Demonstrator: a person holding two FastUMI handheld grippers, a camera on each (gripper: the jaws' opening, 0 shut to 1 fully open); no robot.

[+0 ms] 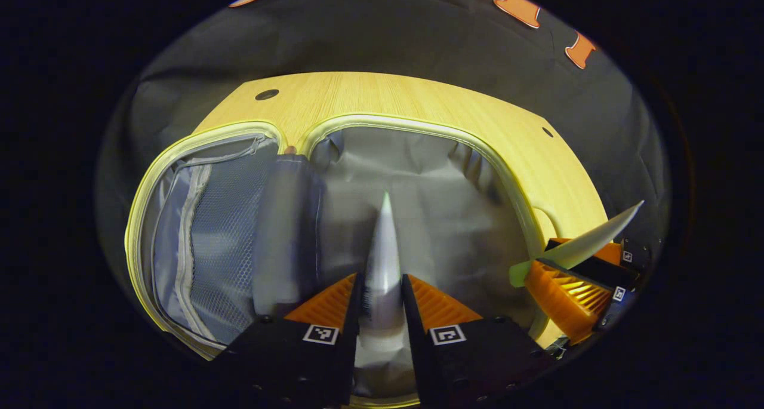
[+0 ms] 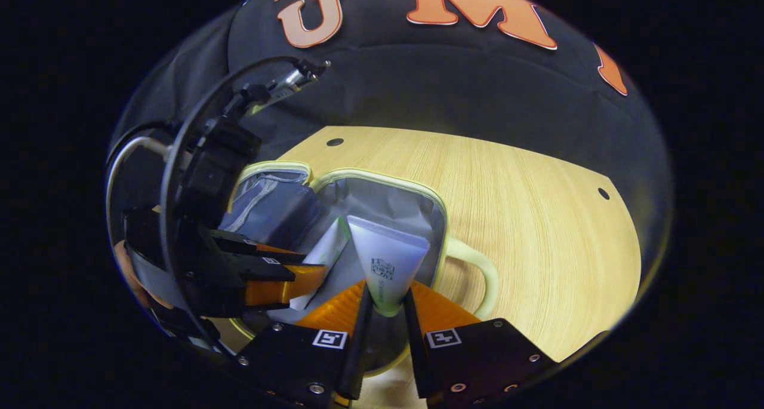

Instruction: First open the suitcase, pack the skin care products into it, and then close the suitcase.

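Observation:
The yellow-trimmed suitcase (image 1: 418,125) lies open on the wooden table, showing its grey lining and a mesh-pocket lid (image 1: 221,230) at the left. My left gripper (image 1: 382,277) is shut on a white tube (image 1: 385,242), seen edge-on above the lined main compartment. In the right gripper view, my right gripper (image 2: 388,286) is shut on a white tube with a pale green cap (image 2: 388,248), held over the suitcase (image 2: 382,179) near its handle side. Each view also shows the other gripper: the right gripper (image 1: 555,260) with its tube (image 1: 585,242), and the left gripper (image 2: 313,268) with its tube (image 2: 325,254).
The light wooden table (image 2: 525,218) spreads out to the right of the suitcase, with small holes near its far edge. The suitcase handle (image 2: 486,277) sticks out toward that side. Cables (image 2: 179,158) loop above the left gripper. Black cloth walls the booth behind.

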